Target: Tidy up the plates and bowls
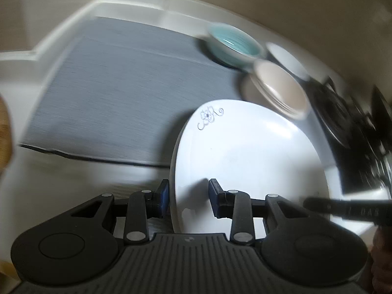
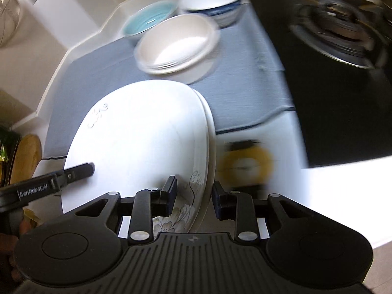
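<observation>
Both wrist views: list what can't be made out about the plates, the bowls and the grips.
- Left view: the white plate near rim is hidden behind the left gripper; whether its pads press is unclear.
- Right view: the flowered plate is covered by the white plate above it and by the right gripper.
- Both views: motion blur smears the bowls; how many are nested is unreadable.

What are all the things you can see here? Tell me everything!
plates: at least two, white, stacked, tilted, nearest
teal bowl: one, teal, far on mat
cream bowl: one or stack, cream, mid-mat
striped bowl: one, white-blue, beside teal bowl
mat: one, grey, on counter
stove: one, black, beside mat
yellow ring: one, blurred, on counter
left gripper: one, black, gripping plates' rim
right gripper: one, black, gripping opposite rim
</observation>
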Available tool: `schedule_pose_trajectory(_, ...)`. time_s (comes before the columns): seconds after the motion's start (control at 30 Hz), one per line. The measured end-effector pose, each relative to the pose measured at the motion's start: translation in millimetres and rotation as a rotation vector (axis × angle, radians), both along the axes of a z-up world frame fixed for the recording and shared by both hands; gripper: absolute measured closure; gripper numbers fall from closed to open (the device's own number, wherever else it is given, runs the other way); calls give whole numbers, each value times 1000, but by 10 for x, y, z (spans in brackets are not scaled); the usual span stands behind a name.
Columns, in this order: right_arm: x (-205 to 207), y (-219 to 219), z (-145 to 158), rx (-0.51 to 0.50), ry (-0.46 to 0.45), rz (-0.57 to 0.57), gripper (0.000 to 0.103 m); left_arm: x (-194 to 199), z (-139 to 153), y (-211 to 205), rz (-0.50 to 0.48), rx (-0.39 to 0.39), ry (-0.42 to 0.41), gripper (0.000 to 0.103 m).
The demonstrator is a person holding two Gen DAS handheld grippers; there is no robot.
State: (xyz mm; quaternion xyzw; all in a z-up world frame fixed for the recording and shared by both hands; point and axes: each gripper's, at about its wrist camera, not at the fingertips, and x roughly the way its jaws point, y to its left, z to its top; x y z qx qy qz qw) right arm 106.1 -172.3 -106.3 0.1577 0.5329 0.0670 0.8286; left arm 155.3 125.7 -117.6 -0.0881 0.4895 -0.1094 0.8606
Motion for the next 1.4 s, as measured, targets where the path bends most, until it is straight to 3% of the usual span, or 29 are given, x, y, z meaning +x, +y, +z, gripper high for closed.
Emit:
schedule_pose_trajectory(0.3,641,974,-26,6,-3,113,70,370,9,915,180,2,-46,66)
schedule_pose_trajectory(0.6,893,1461,-29,-8,-10,172,66,481,14,1249,265,-1,-75,66)
schedule_pose_trajectory(0.77,947,1505,-26,-14,-7,189,66,445,18,1198,282,-10,-86,66)
schedule_pose_trajectory(1.07,896,1422,21,-29,-23,169,64,156,259,1096,330,42,-167,48)
schedule_pose_trajectory(1.4,634,1208,183,-60,-91,162,60,-237,420,787,321,84,-233,47)
